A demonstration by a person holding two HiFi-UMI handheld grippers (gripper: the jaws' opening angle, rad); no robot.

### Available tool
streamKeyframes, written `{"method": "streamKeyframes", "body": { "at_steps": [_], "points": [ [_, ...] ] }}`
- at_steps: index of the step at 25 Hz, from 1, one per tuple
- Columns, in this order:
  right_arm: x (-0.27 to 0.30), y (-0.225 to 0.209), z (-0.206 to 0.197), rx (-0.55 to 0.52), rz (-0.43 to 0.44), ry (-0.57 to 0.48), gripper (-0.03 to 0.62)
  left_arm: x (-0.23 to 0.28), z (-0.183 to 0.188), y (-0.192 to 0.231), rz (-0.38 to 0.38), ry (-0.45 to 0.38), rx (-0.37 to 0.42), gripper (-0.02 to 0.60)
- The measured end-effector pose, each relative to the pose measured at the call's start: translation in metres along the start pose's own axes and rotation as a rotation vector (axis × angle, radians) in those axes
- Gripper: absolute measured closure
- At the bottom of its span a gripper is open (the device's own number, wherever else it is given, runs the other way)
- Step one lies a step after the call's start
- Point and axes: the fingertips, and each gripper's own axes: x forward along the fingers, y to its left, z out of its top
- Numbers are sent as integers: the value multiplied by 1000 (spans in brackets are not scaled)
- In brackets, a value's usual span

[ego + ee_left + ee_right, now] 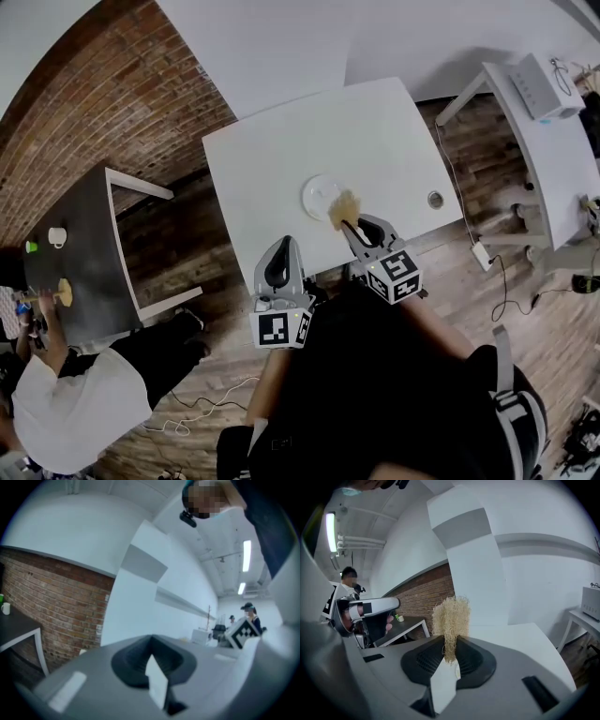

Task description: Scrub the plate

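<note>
Head view, far left of the frame: a dark table [80, 272] carries a white cup [57, 236], and below it another person in a white shirt [52, 412] holds a gripper with a tan pad [64, 292]. A brick wall [94, 112] fills the upper left. At the centre stands a white table [272, 150] on a wooden floor [178, 220]. The left gripper [284, 244] sits at lower centre over the table's near edge, well apart from the plate; in the left gripper view its jaws are pressed together with nothing between them [151, 641], and it points up at the wall. Just right of it, the round white plate [322, 195] lies in the middle of the white table. The right gripper [348, 225] reaches in from the lower right, its jaws pinching a straw-coloured scrubber [343, 209]; the right gripper view shows the fibrous tuft [450, 620] clamped between the closed tips. Seen from above, the scrubber overlaps the plate's lower right rim; whether it touches cannot be told. Further right a round grommet [435, 199] is set in the tabletop, and at the upper right a second white desk [553, 159] holds a white box [539, 86]
</note>
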Motion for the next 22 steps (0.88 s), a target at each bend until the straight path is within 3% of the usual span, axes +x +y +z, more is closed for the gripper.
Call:
{"method": "streamKeyframes", "body": {
  "at_steps": [22],
  "points": [
    [-25,-1,5,-30,15,-46,533,-15,1,-20,15,-10,17,577]
  ]
}}
